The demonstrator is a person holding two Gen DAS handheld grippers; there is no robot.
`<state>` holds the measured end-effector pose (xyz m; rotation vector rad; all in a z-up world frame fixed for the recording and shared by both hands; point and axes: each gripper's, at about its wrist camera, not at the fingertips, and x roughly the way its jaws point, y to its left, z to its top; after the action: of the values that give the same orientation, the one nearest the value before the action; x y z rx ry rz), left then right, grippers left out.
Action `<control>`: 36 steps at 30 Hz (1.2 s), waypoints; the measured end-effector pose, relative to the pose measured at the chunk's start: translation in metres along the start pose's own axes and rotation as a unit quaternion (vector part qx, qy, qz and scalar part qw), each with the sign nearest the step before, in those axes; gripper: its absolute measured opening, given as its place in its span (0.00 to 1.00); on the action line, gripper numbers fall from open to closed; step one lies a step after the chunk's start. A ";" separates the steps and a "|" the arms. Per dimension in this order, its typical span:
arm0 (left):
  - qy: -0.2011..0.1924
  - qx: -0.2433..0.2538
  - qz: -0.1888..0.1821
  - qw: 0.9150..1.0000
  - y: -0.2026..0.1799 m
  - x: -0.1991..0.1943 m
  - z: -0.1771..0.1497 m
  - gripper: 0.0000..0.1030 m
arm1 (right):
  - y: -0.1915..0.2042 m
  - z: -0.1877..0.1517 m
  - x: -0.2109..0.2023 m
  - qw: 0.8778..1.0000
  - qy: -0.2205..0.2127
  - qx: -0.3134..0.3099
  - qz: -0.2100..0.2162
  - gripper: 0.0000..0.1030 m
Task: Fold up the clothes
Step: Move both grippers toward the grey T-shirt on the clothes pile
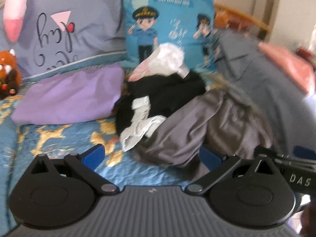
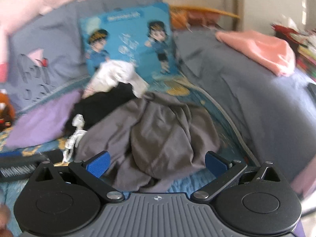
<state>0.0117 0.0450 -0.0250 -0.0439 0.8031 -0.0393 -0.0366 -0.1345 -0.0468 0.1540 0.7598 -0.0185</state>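
A heap of clothes lies on a blue patterned bedspread (image 1: 65, 138). A crumpled grey garment (image 1: 207, 122) (image 2: 158, 130) is nearest, with a black garment (image 1: 165, 92) (image 2: 106, 100) and white pieces (image 1: 167, 59) (image 2: 114, 75) behind it. My left gripper (image 1: 152, 158) is open, blue pads wide apart, and the grey garment's lower edge drapes between them near the right pad. My right gripper (image 2: 157, 163) is open too, its pads on either side of the grey garment's near fold. Both views are blurred.
A folded purple cloth (image 1: 69, 96) (image 2: 43, 120) lies left of the heap. Behind stand a blue cartoon cushion (image 1: 167, 25) (image 2: 128, 39) and a grey-blue pillow (image 1: 59, 29). A grey quilt (image 2: 246, 90) with a pink cloth (image 2: 262, 49) fills the right. A brown plush toy (image 1: 9, 71) sits far left.
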 end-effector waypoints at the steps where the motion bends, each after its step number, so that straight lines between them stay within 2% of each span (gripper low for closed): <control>1: -0.007 -0.004 -0.001 1.000 0.005 -0.001 -0.001 1.00 | -0.007 -0.002 0.000 1.000 -0.003 0.001 0.010 1.00; 3: -0.020 -0.011 -0.002 1.000 0.016 -0.003 -0.003 1.00 | -0.021 -0.005 0.005 1.000 0.004 0.017 0.010 1.00; 5: -0.019 -0.016 0.030 0.999 0.025 0.005 -0.006 1.00 | -0.030 -0.009 0.011 1.000 0.004 0.024 0.000 1.00; 7: -0.012 -0.018 0.029 0.999 0.033 0.014 -0.008 1.00 | -0.033 -0.012 0.016 1.000 0.000 0.022 0.000 1.00; 10: 0.000 -0.028 0.008 1.000 0.038 0.027 -0.013 1.00 | -0.031 -0.016 0.024 1.000 -0.005 0.010 0.007 1.00; 13: 0.002 -0.028 0.003 1.000 0.033 0.039 -0.016 1.00 | -0.024 -0.018 0.033 1.000 -0.010 -0.004 0.018 1.00; 16: -0.002 0.008 0.018 1.000 0.016 0.052 -0.018 1.00 | -0.016 -0.018 0.041 1.000 -0.008 -0.013 0.023 1.00; 19: -0.003 0.018 0.030 0.999 0.006 0.058 -0.019 1.00 | -0.011 -0.017 0.044 0.999 -0.009 -0.012 0.033 1.00; 21: 0.009 0.015 0.034 0.999 0.002 0.063 -0.018 1.00 | -0.008 -0.015 0.048 0.999 0.000 -0.009 0.036 1.00; 24: 0.035 0.021 0.055 0.998 -0.002 0.073 -0.019 1.00 | -0.005 -0.012 0.054 0.999 0.018 -0.007 0.028 1.00; 28: 0.047 0.021 0.063 0.997 -0.003 0.075 -0.020 1.00 | -0.003 -0.009 0.057 0.999 0.035 -0.005 0.018 1.00; 36: 0.050 0.035 0.089 0.994 -0.015 0.066 -0.017 1.00 | 0.001 -0.005 0.050 0.999 0.053 -0.006 -0.009 1.00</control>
<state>0.0454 0.0264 -0.0835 0.0968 0.9033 0.0992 -0.0035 -0.1309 -0.0847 0.1376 0.8663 -0.0226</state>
